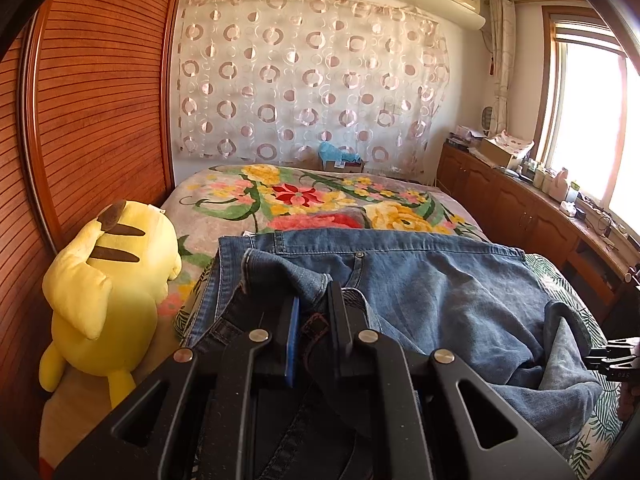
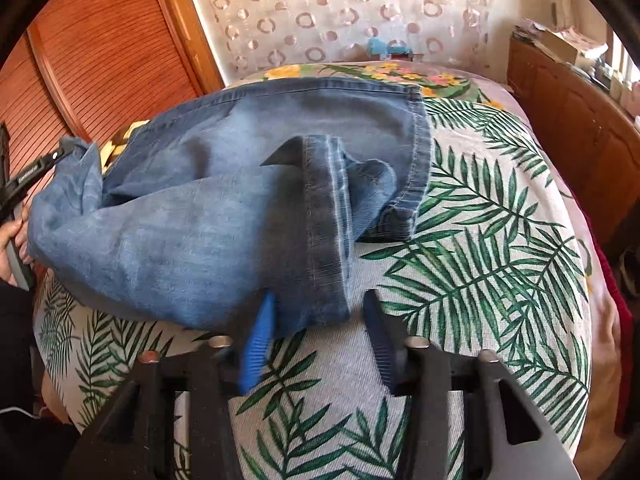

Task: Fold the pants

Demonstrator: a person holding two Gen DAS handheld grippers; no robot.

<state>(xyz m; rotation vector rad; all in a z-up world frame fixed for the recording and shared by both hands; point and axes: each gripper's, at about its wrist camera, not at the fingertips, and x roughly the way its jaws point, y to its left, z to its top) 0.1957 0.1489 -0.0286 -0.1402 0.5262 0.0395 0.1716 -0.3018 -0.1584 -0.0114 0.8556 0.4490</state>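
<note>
Free room on my right, blocked on my left

Leaf-print sheet (image 2: pixel 500 208) lies bare right of and in front of the jeans (image 2: pixel 224 208), open for my right gripper (image 2: pixel 316 312). Left side tight: yellow plush toy (image 1: pixel 108 288) sits just beside the jeans against the wooden wardrobe door (image 1: pixel 100 100). Wooden cabinet (image 1: pixel 516 204) runs along the bed's right edge. Floral blanket (image 1: pixel 304 196) beyond is clear.

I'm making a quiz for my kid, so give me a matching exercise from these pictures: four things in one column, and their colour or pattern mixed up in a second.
1. jeans
2. plush toy
3. leaf-print cloth
4. wardrobe door

A. yellow
B. reddish-brown wood
C. faded blue denim
D. green palm fronds on white

Pairs: 1-C, 2-A, 3-D, 4-B
</note>
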